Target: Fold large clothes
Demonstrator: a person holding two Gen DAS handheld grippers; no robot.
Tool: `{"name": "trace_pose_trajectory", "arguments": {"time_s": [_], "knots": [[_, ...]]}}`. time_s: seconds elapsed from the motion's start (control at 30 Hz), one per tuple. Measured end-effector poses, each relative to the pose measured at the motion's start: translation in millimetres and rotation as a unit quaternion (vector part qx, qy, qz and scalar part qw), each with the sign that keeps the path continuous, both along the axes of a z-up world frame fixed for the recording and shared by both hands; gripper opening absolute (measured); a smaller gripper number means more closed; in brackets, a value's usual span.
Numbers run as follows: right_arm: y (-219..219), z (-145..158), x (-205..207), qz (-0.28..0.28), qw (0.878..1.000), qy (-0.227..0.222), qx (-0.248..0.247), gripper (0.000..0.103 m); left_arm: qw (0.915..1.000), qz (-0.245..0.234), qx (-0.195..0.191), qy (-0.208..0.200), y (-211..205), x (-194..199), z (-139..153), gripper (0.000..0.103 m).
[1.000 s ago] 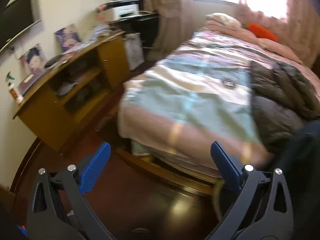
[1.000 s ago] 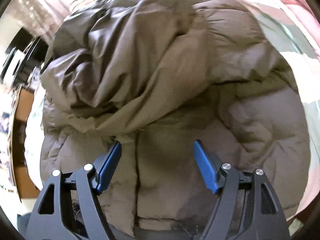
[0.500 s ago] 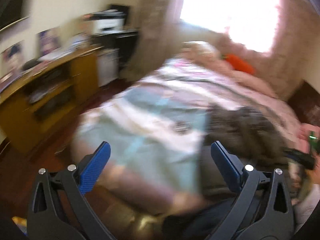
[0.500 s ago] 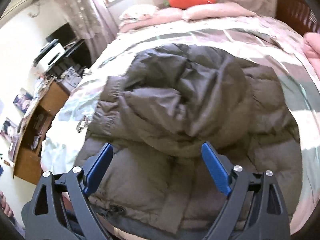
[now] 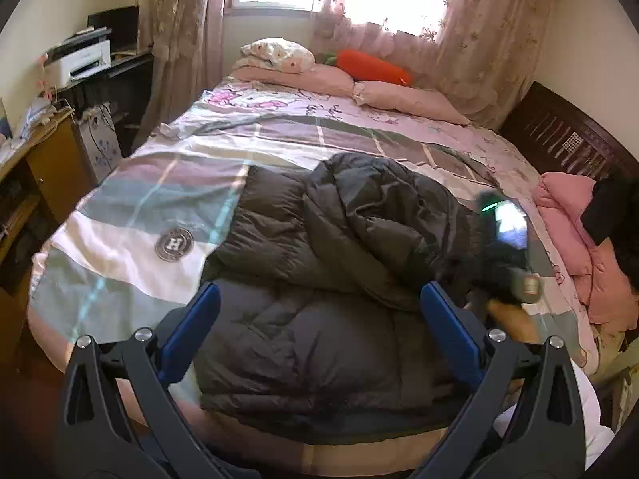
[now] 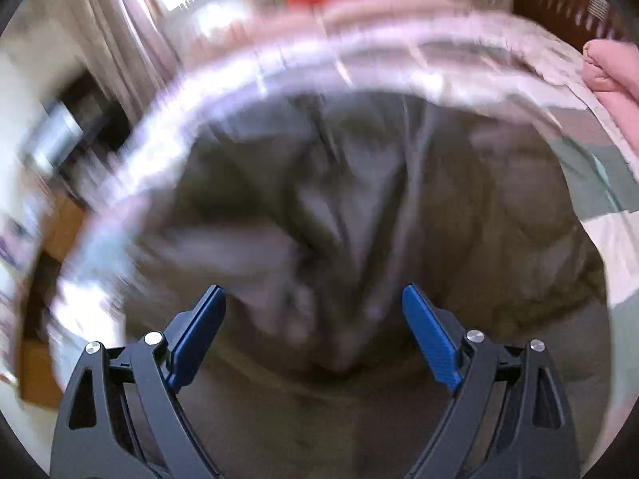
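A dark grey-brown puffer jacket (image 5: 331,263) lies crumpled on the bed (image 5: 131,215), its near part flat and its far part bunched up. My left gripper (image 5: 319,303) is open and empty, above the jacket's near edge. The right gripper's body shows in the left wrist view (image 5: 505,255), held over the jacket's right side. In the blurred right wrist view my right gripper (image 6: 313,303) is open and empty just above the jacket (image 6: 359,207).
Pink pillows (image 5: 403,94) and an orange carrot plush (image 5: 373,66) lie at the head of the bed. A pink garment (image 5: 575,231) lies on the right edge. A wooden desk (image 5: 36,159) and a printer (image 5: 80,58) stand left.
My left gripper swung right from the desk and floor to face the bed and jacket. My right gripper is moving fast over the jacket, so its view is blurred. Both stayed open.
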State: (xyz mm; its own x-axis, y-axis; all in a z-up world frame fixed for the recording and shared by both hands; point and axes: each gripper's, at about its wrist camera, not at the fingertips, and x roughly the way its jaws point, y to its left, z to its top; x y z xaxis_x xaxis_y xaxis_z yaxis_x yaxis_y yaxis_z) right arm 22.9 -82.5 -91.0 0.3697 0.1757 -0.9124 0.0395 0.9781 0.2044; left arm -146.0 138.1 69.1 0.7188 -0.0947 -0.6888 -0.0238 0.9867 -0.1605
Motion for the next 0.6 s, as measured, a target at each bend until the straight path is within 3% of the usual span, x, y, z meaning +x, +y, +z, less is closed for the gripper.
{"name": "trace_pose_trajectory", "arguments": {"time_s": [0.07,0.17,0.23,0.37,0.6], "knots": [[8.8,-33.8,-3.9,0.019,0.997,0.078,-0.003,0.090,0.9997,0.005,-0.019,0.013,6.4,-7.3,-8.4,0.101],[21.8,-56.3,-11.6,0.027,0.991,0.119,-0.051,0.090,0.9971,0.019,-0.071,0.020,27.9,-21.3,-12.3,0.101],[22.6,-53.0,-17.0,0.020,0.993,0.112,-0.034,0.090,0.9957,0.021,-0.090,0.013,36.1,-27.8,-9.1,0.101],[13.5,-24.7,-33.2,-0.002,0.996,0.085,-0.001,0.090,0.9979,0.016,-0.063,0.004,34.4,-29.9,-0.7,0.101],[-4.9,50.5,-52.1,-0.013,0.999,-0.033,-0.023,0.090,0.9991,0.013,-0.040,0.007,23.9,-9.9,18.3,0.101]]}}
